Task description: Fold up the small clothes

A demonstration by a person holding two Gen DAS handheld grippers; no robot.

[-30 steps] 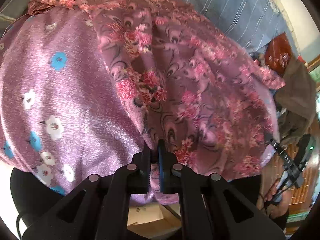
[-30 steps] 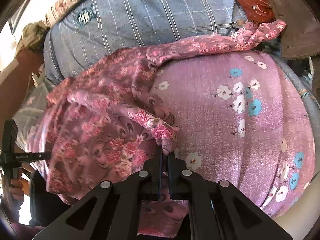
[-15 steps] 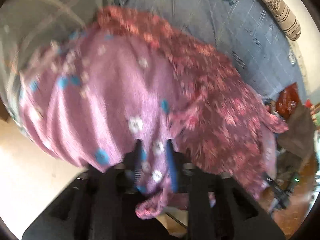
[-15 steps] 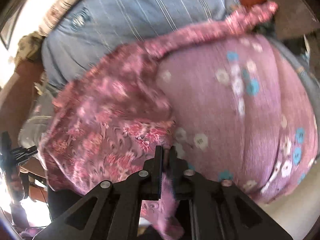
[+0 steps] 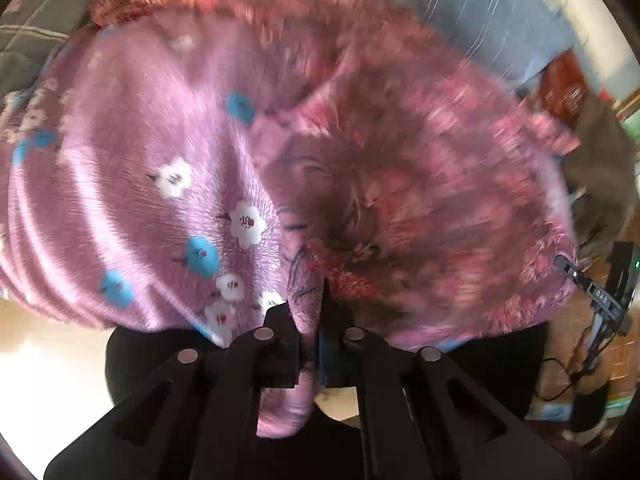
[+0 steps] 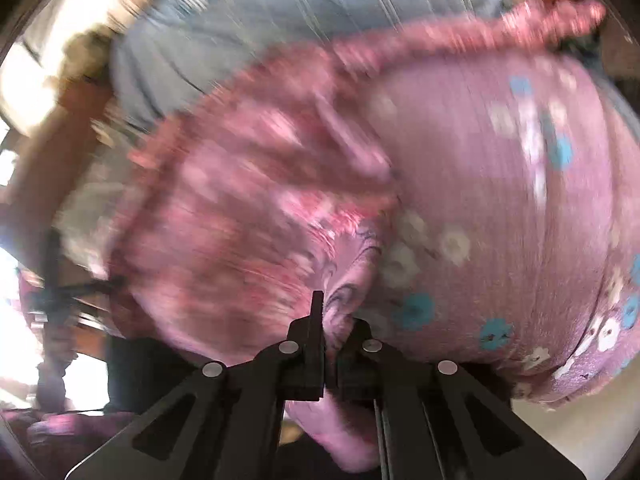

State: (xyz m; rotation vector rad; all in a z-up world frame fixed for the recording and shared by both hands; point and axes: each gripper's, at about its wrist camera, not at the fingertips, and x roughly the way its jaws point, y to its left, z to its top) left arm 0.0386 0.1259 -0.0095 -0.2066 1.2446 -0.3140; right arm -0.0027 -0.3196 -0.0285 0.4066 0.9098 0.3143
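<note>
Left gripper (image 5: 306,336) shifted along the garment (image 5: 168,152); both grippers' jaws pinch it.

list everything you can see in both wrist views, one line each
mauve cloth with white and blue flowers: one, mauve, spread over the bed, its near edge hanging off
pink-red floral garment: one, pink and red, lying on the mauve cloth, on the right in the left wrist view
blue-grey striped bed cover: one, blue-grey, behind both cloths
red bag: one, red, far right, blurred
brown cloth: one, brown, at right edge
left gripper: one, black, shut on the fabric edge where both cloths meet
right gripper: one, black, shut on the same fabric edge
</note>
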